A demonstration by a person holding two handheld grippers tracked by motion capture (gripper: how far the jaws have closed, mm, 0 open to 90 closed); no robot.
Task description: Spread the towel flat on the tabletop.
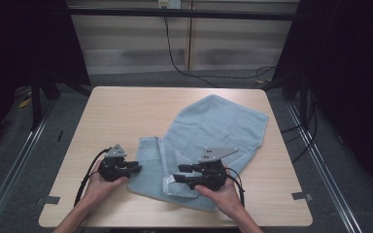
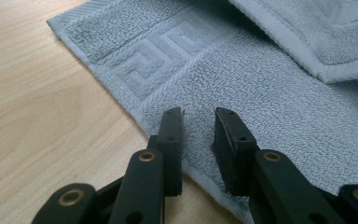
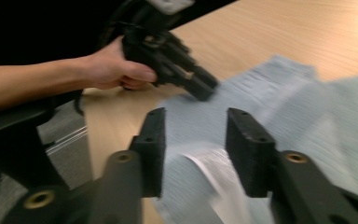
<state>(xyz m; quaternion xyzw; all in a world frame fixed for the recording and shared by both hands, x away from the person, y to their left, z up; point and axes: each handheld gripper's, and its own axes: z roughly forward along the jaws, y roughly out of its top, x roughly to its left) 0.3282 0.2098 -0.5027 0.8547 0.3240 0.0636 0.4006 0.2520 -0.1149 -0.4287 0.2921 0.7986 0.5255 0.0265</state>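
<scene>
A: Left gripper (image 2: 198, 122) first. Jaws?
B: Spread a little, nothing pinched. Towel (image 2: 242, 70) edge lies under and between the tips; pads not pressing on it. High view has the left gripper (image 1: 135, 167) at the towel's left near edge.

A: Right gripper (image 3: 195, 123)?
B: Jaws spread, nothing clamped. Towel and a white label (image 3: 223, 179) lie below the gap. That view is motion-blurred, so whether the tips touch the cloth can't be told. High view puts the right gripper (image 1: 180, 174) over the near part of the towel, tips pointing left, label (image 1: 168, 180) just beside them.

A: Hidden or cut off?
B: Both forearms cut off by the bottom edge in the high view. The right gripper body and hand (image 1: 223, 191) cover a piece of the towel's near edge. Label print unreadable.

A: Where is the towel?
B: On the table (image 1: 126, 111), right of centre, running from the near edge up to the far right corner. One layer is folded over another; the fold edge shows at the upper right in the left gripper view.

A: Around it?
B: Left hand (image 3: 116, 70) holding the other gripper shows in the right gripper view, its tips at the towel edge. Black cable (image 1: 194, 73) on the floor beyond the table, metal rail (image 1: 14, 160) at left, dark curtains on both sides. Nothing blocks either gripper.

A: Materials?
B: Towel light blue terry, looped pile, woven key-pattern band, flat hem. Table pale wood grain, rounded corners. Jaws black, with brass-coloured pivots.
</scene>
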